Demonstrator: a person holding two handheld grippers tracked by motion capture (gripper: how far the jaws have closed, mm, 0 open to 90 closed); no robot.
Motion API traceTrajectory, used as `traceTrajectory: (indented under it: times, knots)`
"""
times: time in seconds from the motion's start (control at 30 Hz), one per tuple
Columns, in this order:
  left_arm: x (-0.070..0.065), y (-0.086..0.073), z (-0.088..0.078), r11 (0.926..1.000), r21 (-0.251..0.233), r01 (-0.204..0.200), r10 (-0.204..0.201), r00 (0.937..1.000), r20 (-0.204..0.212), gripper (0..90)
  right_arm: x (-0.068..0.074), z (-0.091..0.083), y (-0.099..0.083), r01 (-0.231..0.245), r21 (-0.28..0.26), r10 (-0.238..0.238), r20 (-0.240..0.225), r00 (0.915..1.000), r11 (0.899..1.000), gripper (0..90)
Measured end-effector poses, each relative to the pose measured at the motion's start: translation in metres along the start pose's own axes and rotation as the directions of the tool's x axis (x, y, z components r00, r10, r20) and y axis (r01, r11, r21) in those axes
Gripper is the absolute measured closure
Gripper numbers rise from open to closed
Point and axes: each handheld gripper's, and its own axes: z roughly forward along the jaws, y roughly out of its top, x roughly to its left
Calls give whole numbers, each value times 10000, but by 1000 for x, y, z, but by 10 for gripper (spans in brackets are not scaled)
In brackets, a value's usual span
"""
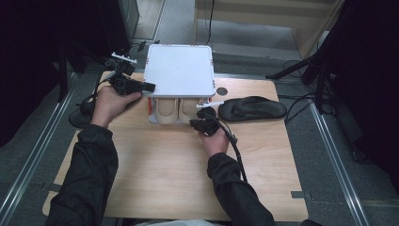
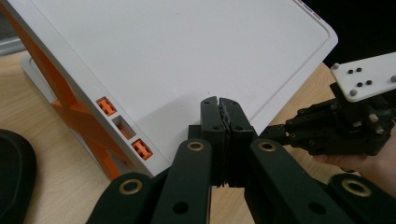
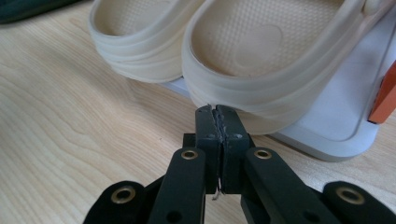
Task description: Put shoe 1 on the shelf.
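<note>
A white two-level shoe rack (image 1: 179, 70) with orange sides stands at the table's far middle. Two cream clogs (image 1: 165, 109) (image 1: 188, 108) sit on its lower shelf, heels toward me. My left gripper (image 1: 149, 86) is shut and empty at the left edge of the rack's top panel (image 2: 187, 46), its tips (image 2: 219, 100) over the white surface. My right gripper (image 1: 197, 118) is shut and empty in front of the rack. Its tips (image 3: 215, 108) sit right at the heel of one cream clog (image 3: 252, 42), beside the other clog (image 3: 135, 28).
A black slipper (image 1: 251, 108) lies on the wooden table (image 1: 160, 169) right of the rack. The rack's white base (image 3: 336, 126) juts out under the clogs. Dark stands and cables surround the table on a grey floor.
</note>
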Motion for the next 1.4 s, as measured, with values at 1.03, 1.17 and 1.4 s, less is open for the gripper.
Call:
traceTrajectory:
  times: [1.03, 1.17, 1.4]
  knots:
    - [-21, 4, -13, 10000, 31, 90, -89, 9996, -254, 397, 8, -78, -22, 521, -1052, -708, -1827, 9806, 9931, 537]
    - [-23, 4, -15, 9999, 85, 55, -53, 9995, -311, 378, 7, -84, -26, 724, -1072, -912, -1820, 9791, 9916, 531]
    - [-29, 0, -24, 9999, -10, -122, 121, 9988, -473, 373, -3, -99, -33, 713, -1383, -963, -1835, 9783, 9878, 417]
